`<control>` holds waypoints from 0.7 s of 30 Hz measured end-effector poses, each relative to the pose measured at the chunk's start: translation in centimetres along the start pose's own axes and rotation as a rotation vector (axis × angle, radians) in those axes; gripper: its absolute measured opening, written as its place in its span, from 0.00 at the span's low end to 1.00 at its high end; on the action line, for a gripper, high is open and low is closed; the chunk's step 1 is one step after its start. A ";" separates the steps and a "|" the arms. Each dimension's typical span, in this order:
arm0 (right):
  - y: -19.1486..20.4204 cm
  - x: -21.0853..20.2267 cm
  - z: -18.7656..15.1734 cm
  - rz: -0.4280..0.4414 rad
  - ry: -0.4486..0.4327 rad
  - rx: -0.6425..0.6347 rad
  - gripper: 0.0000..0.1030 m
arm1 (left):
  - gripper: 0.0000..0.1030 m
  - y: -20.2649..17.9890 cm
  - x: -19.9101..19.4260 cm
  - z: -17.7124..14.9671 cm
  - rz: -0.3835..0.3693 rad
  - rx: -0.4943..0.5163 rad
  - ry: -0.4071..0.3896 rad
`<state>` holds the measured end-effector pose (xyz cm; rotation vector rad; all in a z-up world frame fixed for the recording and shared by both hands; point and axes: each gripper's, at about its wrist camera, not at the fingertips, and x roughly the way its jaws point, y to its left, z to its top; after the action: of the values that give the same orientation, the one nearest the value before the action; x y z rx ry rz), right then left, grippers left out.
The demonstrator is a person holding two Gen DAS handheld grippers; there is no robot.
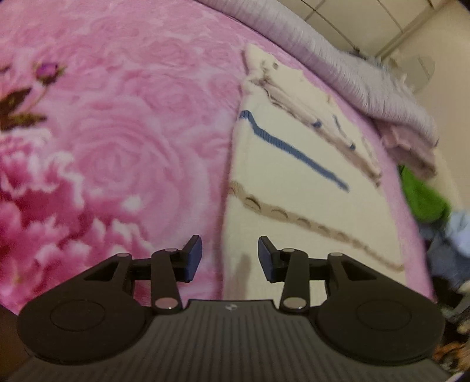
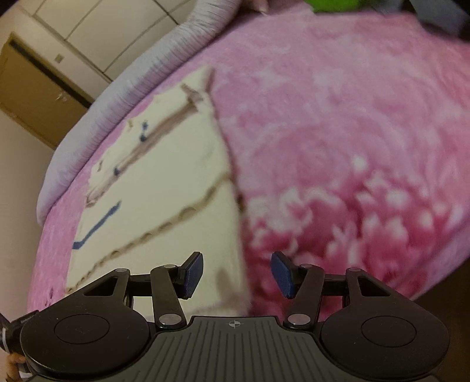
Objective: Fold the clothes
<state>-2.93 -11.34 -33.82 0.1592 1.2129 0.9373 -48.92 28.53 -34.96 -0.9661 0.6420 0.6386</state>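
Observation:
A cream knitted garment [image 1: 293,188] with a blue line and brown scalloped trim lies flat on the pink rose blanket [image 1: 117,132]. It looks folded into a long strip. My left gripper [image 1: 230,258] hovers open over the garment's near left edge, nothing between its blue pads. In the right wrist view the same garment [image 2: 164,188] runs up the left half of the blanket [image 2: 337,117]. My right gripper [image 2: 237,274] stands open above the garment's near right edge, holding nothing.
A rolled lilac-grey quilt [image 1: 352,76] lines the far side of the bed. Green cloth [image 1: 423,197] and blue cloth [image 1: 452,244] lie past the bed's right edge. Cupboard doors [image 2: 88,26] and a brown door [image 2: 35,97] stand behind. A hand [image 2: 13,367] shows at bottom left.

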 end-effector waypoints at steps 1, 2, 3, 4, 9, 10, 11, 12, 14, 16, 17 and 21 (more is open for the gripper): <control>-0.1 0.2 0.2 0.017 0.001 0.007 0.55 | 0.35 0.4 0.1 0.0 -0.016 -0.022 0.001; -0.3 0.4 0.4 0.034 0.003 0.015 0.55 | 0.35 0.5 0.3 0.0 -0.032 -0.036 0.005; -0.4 0.7 0.5 0.051 0.004 0.022 0.55 | 0.35 0.5 0.6 0.1 -0.056 -0.047 0.010; -0.5 0.9 0.7 0.068 0.006 0.029 0.55 | 0.35 0.5 0.9 0.1 -0.079 -0.059 0.016; -1.2 2.0 1.5 0.131 0.021 0.065 0.52 | 0.35 0.1 2.2 0.1 -0.125 -0.047 0.035; -1.4 2.0 1.5 0.143 0.023 0.069 0.52 | 0.35 0.3 2.2 0.0 -0.137 -0.051 0.032; -1.8 2.0 1.4 0.157 0.024 0.075 0.51 | 0.35 0.7 2.2 -0.1 -0.155 -0.065 0.029; -2.2 1.9 1.4 0.173 0.024 0.087 0.50 | 0.35 1.0 2.3 -0.1 -0.169 -0.081 0.027; -2.9 2.2 1.4 0.218 0.026 0.114 0.46 | 0.35 1.3 2.7 0.1 -0.197 -0.108 0.023; -3.1 3.2 1.5 0.258 0.040 0.140 0.37 | 0.35 1.2 3.3 0.5 -0.225 -0.127 0.022; -2.9 3.6 1.5 0.270 0.044 0.149 0.34 | 0.35 1.0 3.6 0.5 -0.233 -0.126 0.026; -2.3 5.2 1.7 0.304 0.052 0.170 0.21 | 0.12 0.5 4.2 0.6 -0.217 -0.088 0.034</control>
<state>-0.03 -8.61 -38.26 0.4679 1.3399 1.1055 -46.45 30.14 -38.09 -1.1136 0.5334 0.4622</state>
